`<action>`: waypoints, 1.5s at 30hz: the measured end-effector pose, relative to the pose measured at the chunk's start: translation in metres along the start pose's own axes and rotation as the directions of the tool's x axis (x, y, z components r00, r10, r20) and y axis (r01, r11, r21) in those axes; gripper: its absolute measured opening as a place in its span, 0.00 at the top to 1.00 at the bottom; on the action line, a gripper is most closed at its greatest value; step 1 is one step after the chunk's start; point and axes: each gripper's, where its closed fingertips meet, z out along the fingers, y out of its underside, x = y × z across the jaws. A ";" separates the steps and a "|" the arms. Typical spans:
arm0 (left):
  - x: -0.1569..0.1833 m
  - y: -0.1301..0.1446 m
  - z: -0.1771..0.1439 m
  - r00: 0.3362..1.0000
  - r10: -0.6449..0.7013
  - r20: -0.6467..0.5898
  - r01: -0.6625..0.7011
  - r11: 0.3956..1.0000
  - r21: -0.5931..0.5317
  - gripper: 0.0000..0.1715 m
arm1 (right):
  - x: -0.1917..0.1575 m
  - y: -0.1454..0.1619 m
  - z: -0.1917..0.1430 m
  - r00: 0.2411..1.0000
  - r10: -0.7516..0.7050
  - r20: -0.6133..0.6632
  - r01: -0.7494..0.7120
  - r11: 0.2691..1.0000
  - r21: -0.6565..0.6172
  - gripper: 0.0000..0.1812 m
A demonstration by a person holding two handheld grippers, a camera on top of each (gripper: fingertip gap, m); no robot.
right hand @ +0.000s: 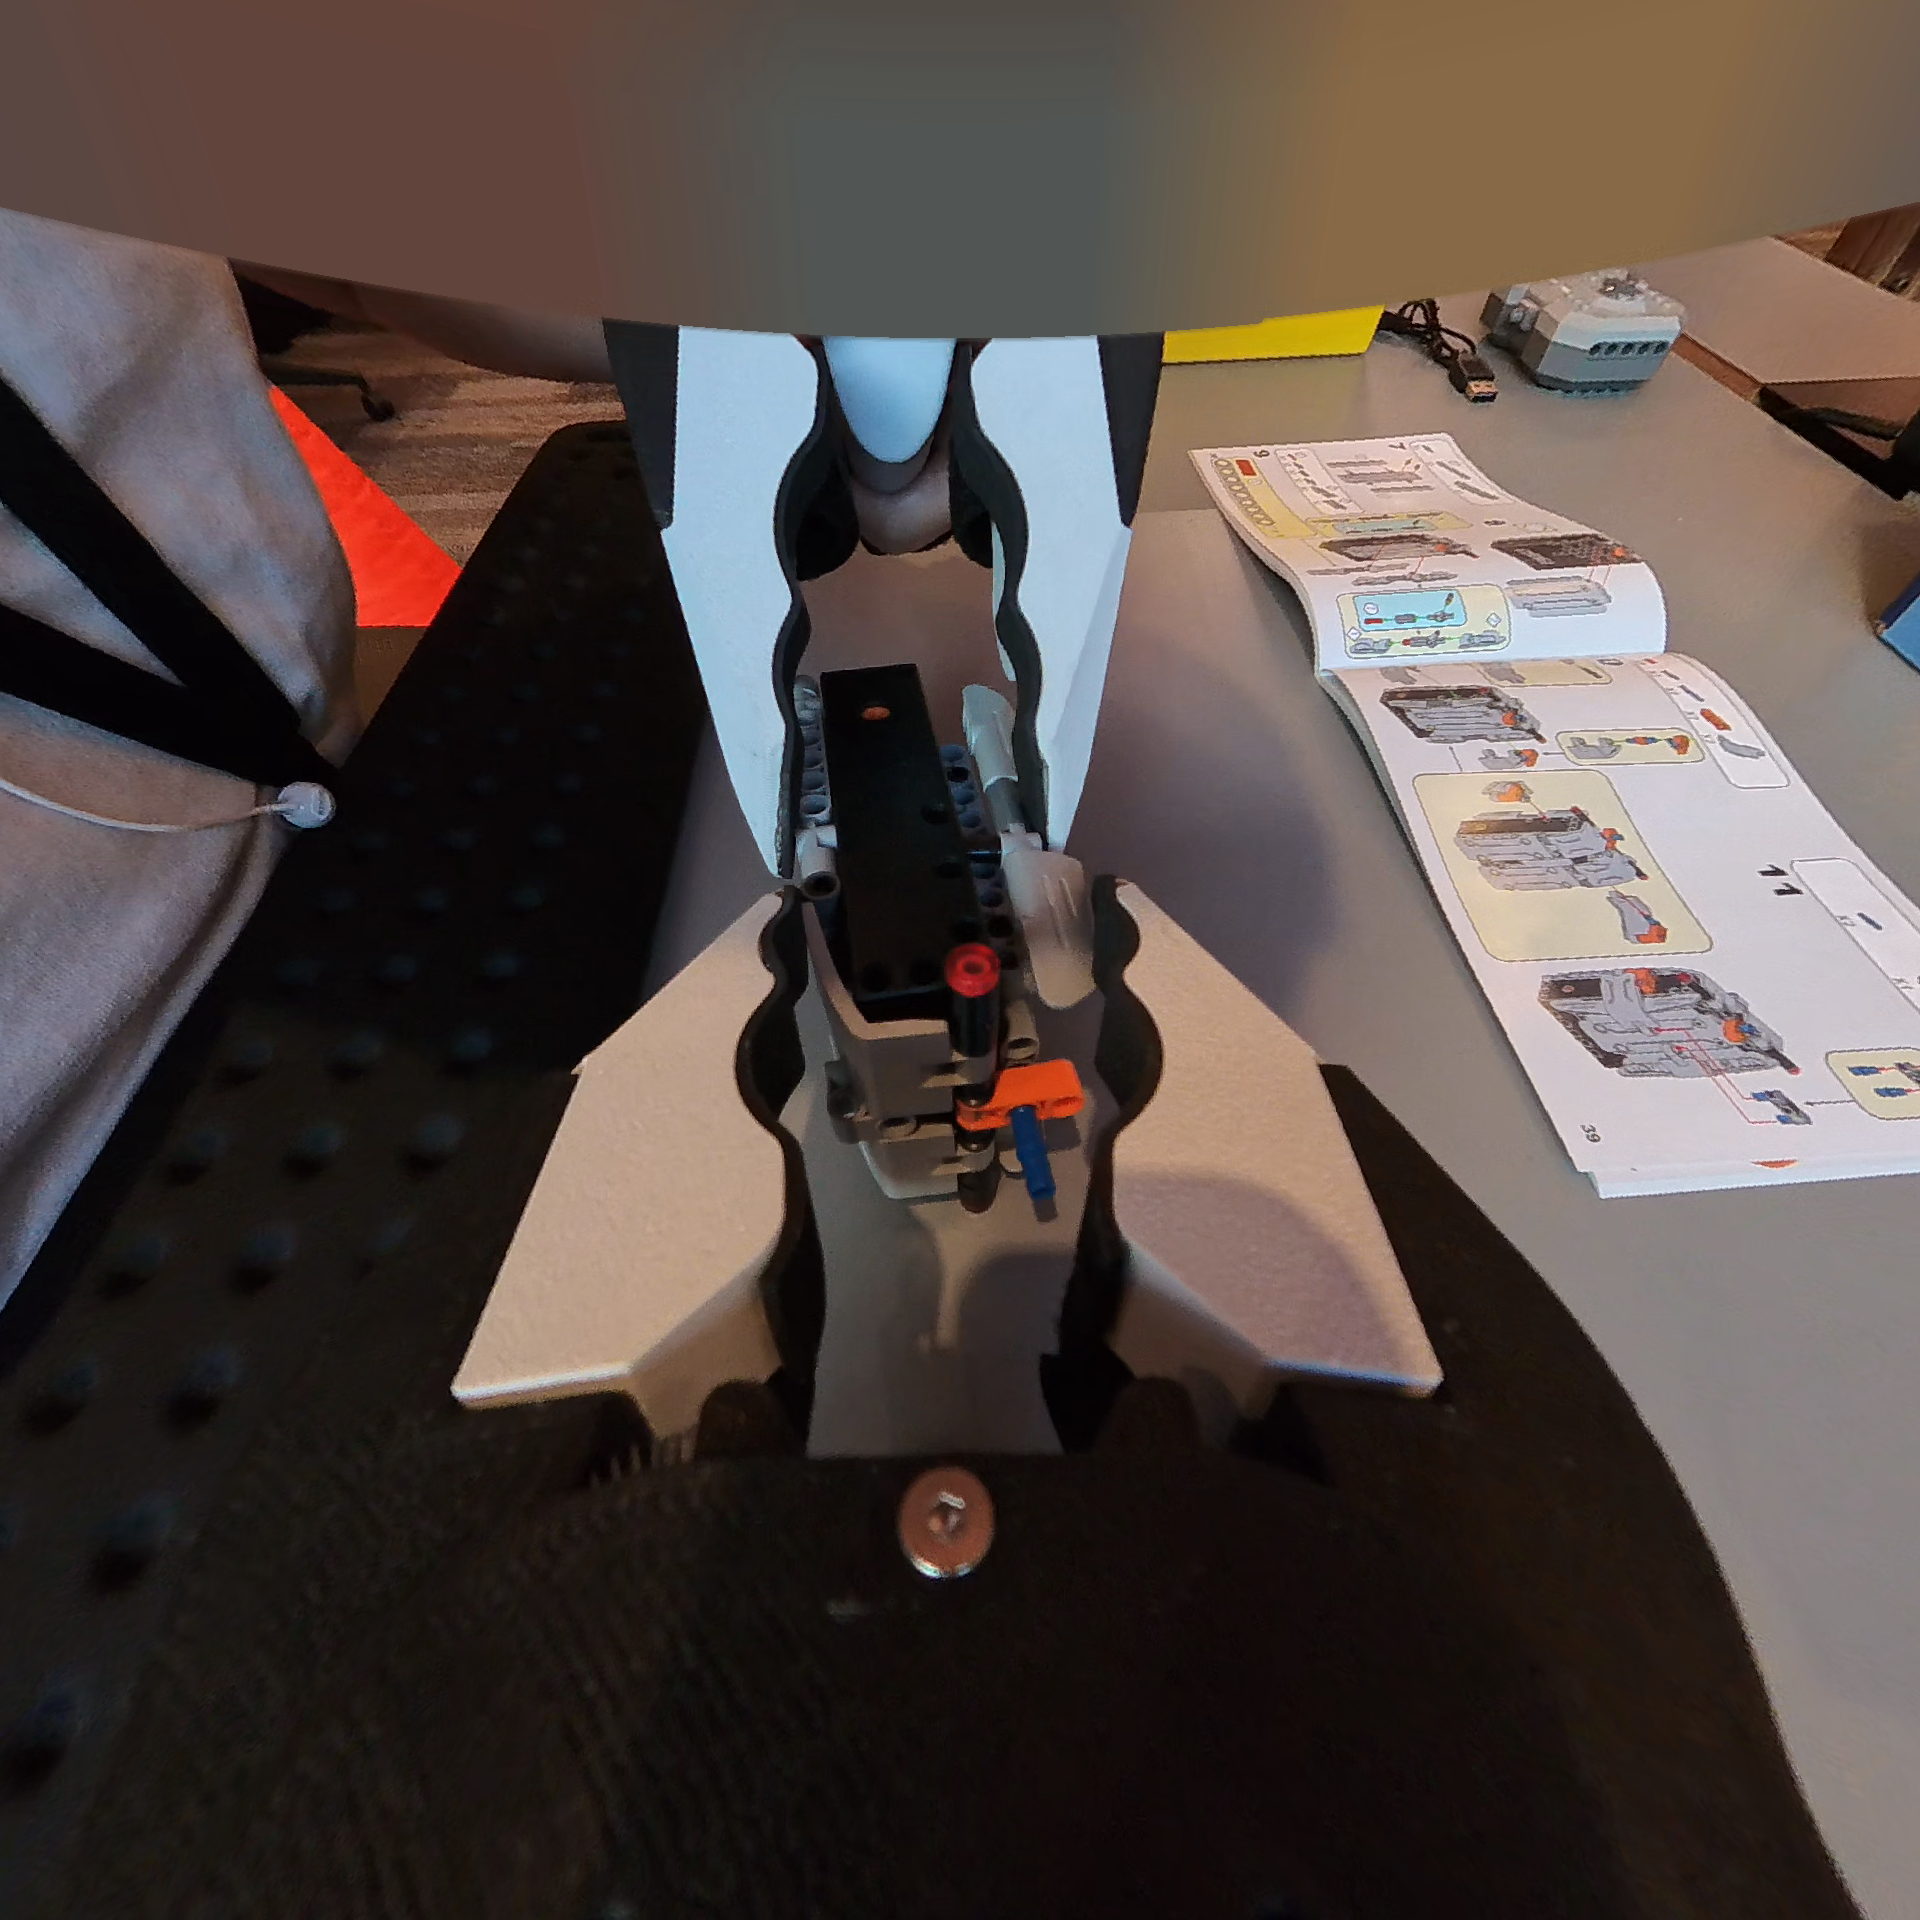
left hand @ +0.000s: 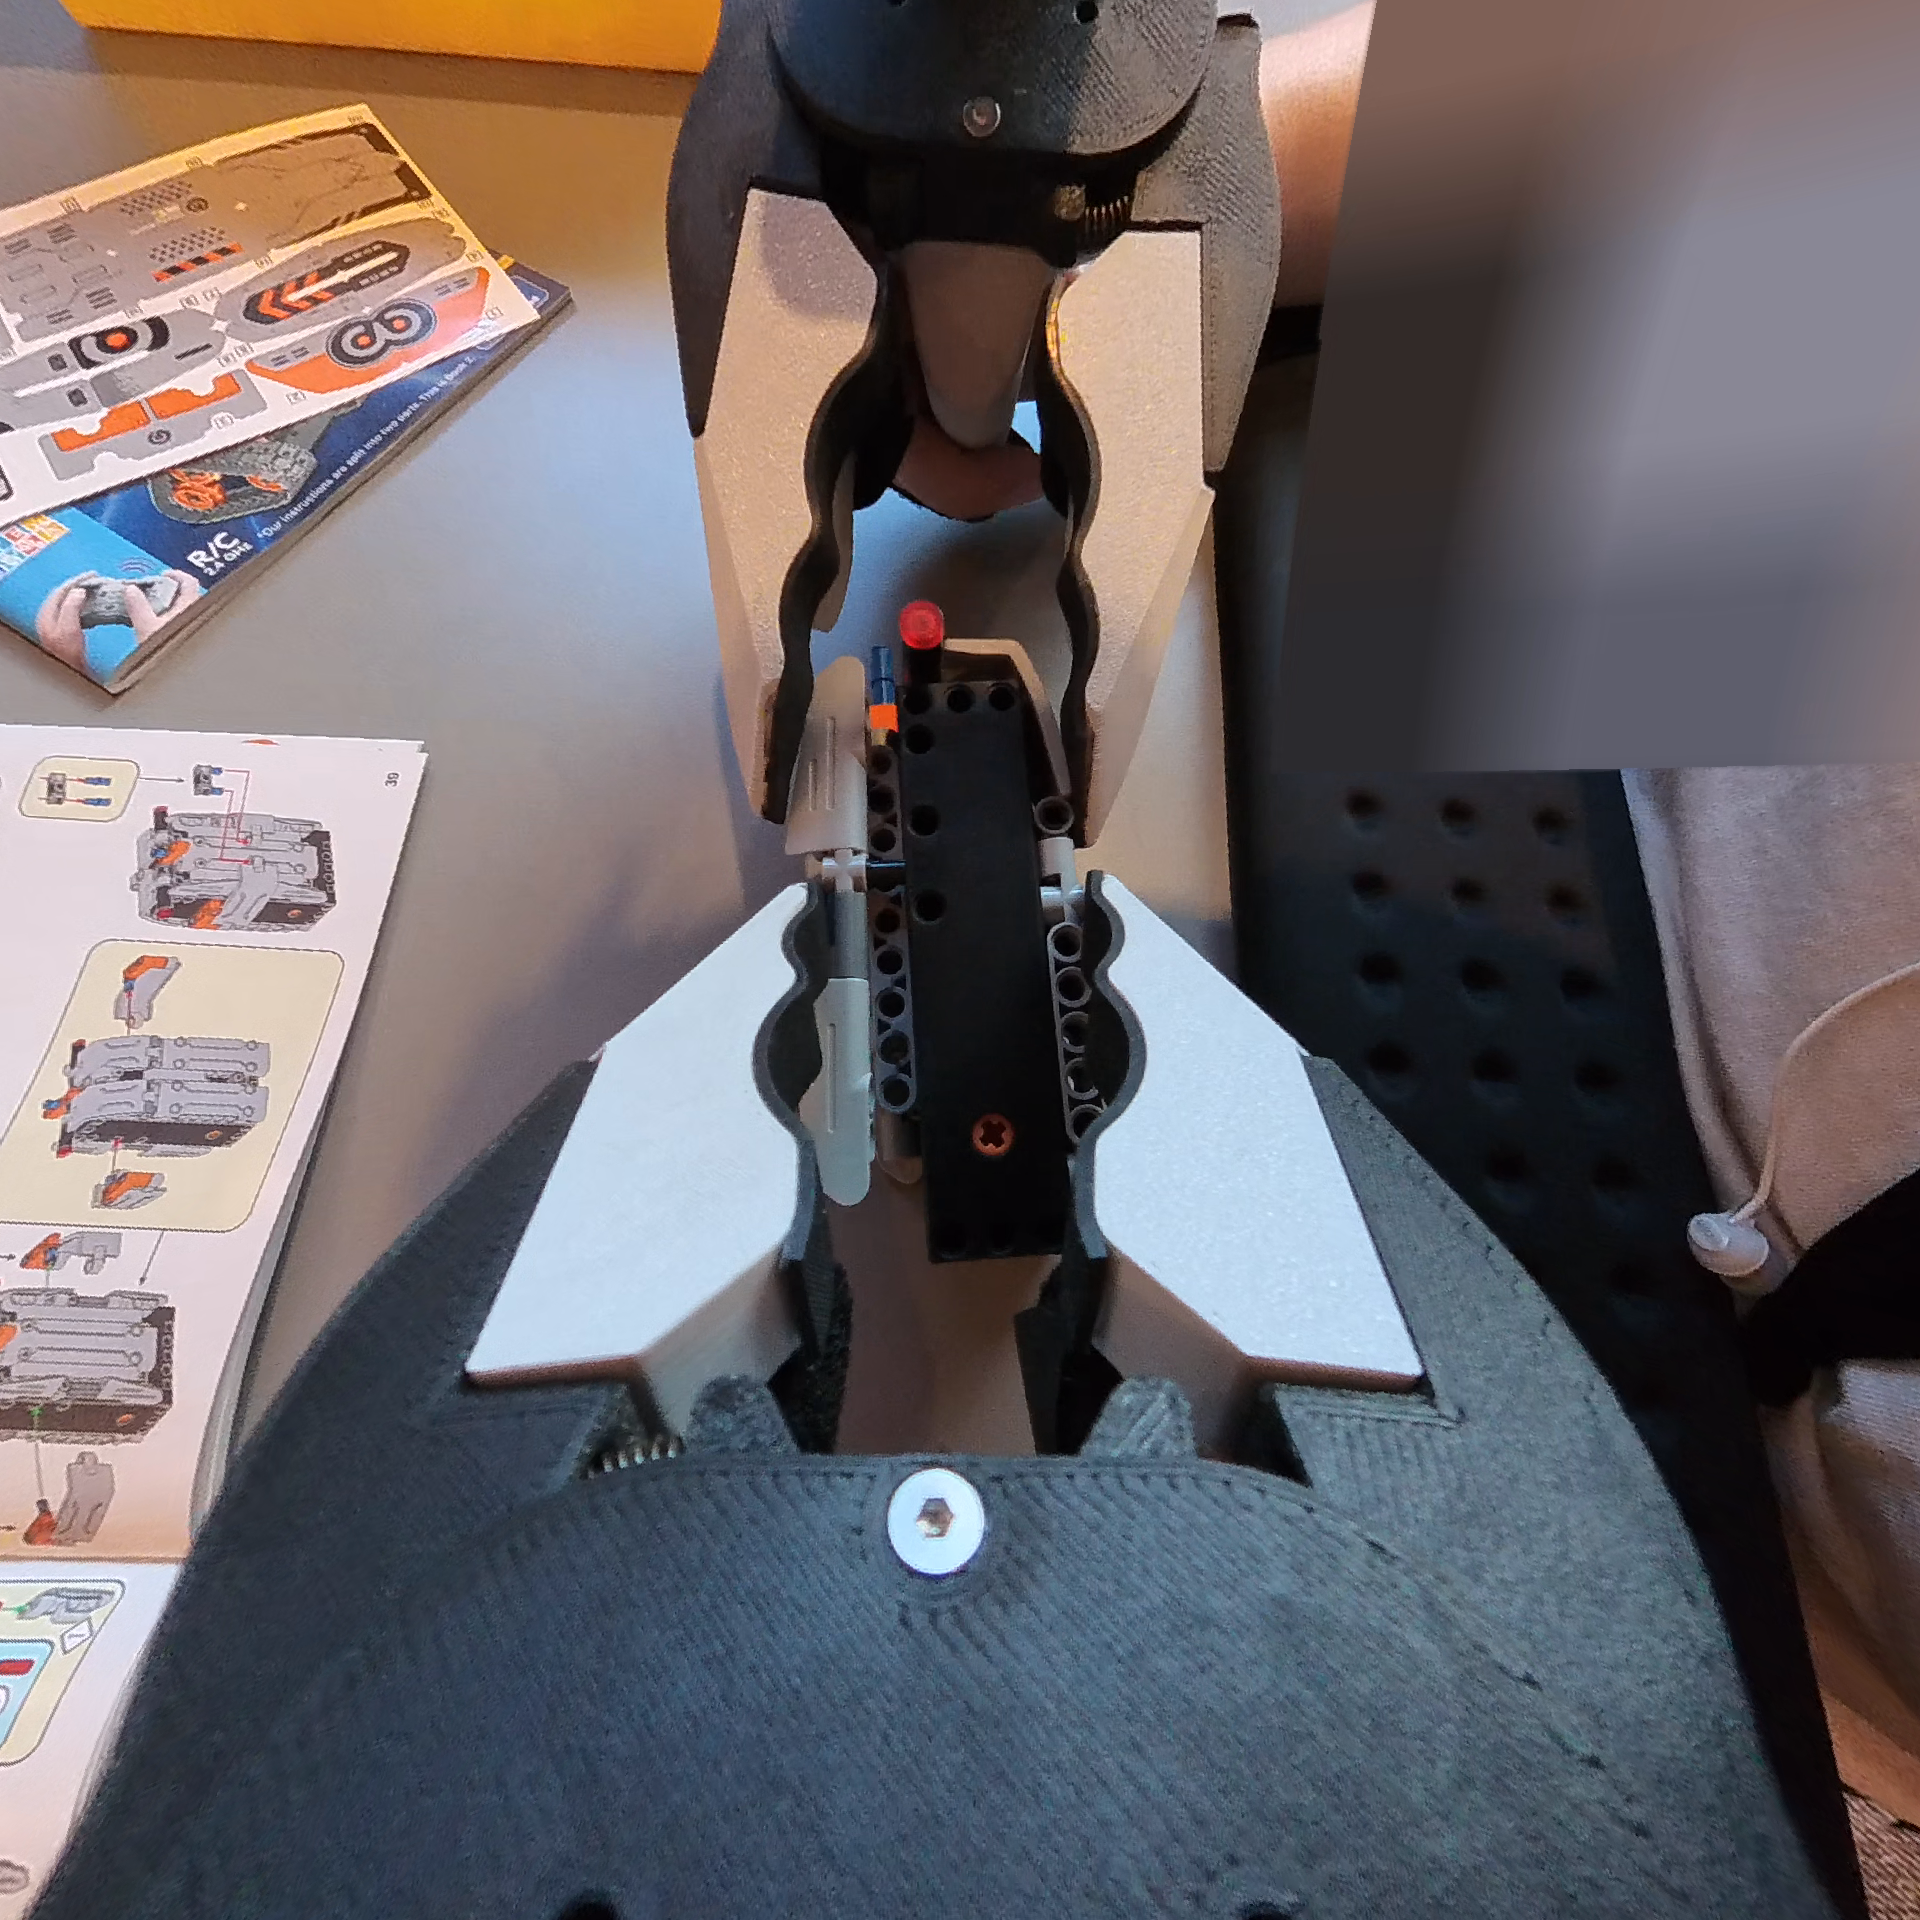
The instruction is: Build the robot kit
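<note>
A toy brick assembly (left hand: 971, 987) is held above the grey table between both grippers, end to end. It has a long black block with holes, grey holed beams, pale grey panels, a red stud (left hand: 918, 623) on a black pin, an orange piece and a blue pin. My left gripper (left hand: 951, 894) is shut on its near end. My right gripper (left hand: 930, 810) faces it and grips the far end. In the right wrist view the right gripper (right hand: 945, 896) is shut on the assembly (right hand: 894, 831) at the red stud end, with the left gripper (right hand: 920, 852) opposite.
An open instruction booklet (left hand: 156, 1039) and a sticker sheet (left hand: 239, 301) on a second booklet lie to the left on the table. In the right wrist view the open booklet (right hand: 1558, 831), a grey motor unit (right hand: 1579, 322) and a USB cable (right hand: 1455, 353) show. A black perforated seat (right hand: 416, 831) stands beside the table. Less than 4 cm separates the two grippers' tips.
</note>
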 end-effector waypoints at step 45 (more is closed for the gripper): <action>0.000 0.000 -0.001 0.998 0.070 -0.001 -0.070 0.998 0.001 0.73 | -0.001 -0.001 0.002 0.997 -0.080 -0.014 0.079 0.997 -0.024 0.69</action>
